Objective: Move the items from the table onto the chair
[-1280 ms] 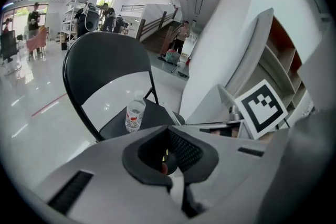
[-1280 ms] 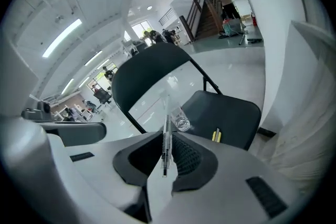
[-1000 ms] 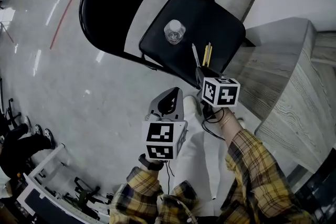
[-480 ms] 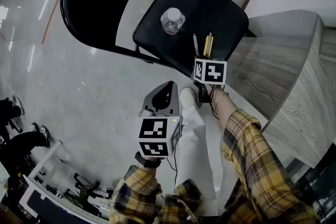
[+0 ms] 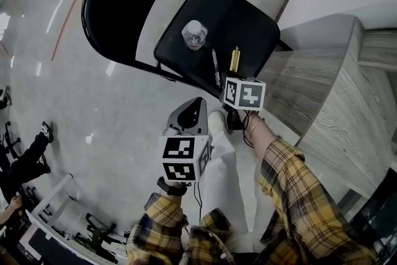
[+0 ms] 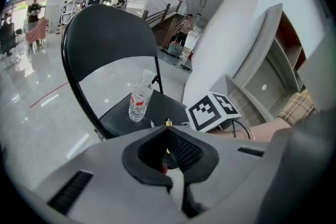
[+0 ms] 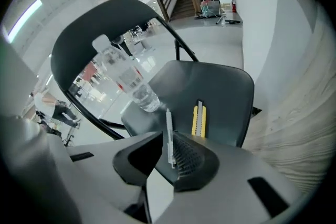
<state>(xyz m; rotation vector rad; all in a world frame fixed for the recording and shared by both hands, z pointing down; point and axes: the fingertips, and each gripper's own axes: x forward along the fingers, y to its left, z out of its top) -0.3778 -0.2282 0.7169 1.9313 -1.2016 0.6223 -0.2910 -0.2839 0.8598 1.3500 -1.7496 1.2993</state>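
Step in hand: putting the pen (image 7: 168,136) down on the chair (image 5: 248,15). The right claw (image 5: 224,89) is closed part-way, and the pen is pinched between its pads. The pen's front end pokes out past the tips, over the near edge of the seat. The bottle (image 5: 194,34) stands on the seat and the yellow knife (image 5: 234,59) lies there, so both count as moved. The pen hangs just beside the knife, on the bottle side. No view settles whether it touches the seat. The left claw (image 6: 167,136) is fully closed with nothing in it, held short of the chair. Next move, as I judge it: lower the pen, lay it flat in the bare strip between bottle and knife, then open. It should not nudge the knife or roll off the front edge. Only the right gripper view shows the grip itself. In the head view the marker cube (image 5: 243,93) hides those jaws. That view alone shows both claws at once and the table (image 5: 347,102) to the right. No items show on the visible part of the table, so this is probably the last one. The left gripper view shows the bottle standing upright from the side.
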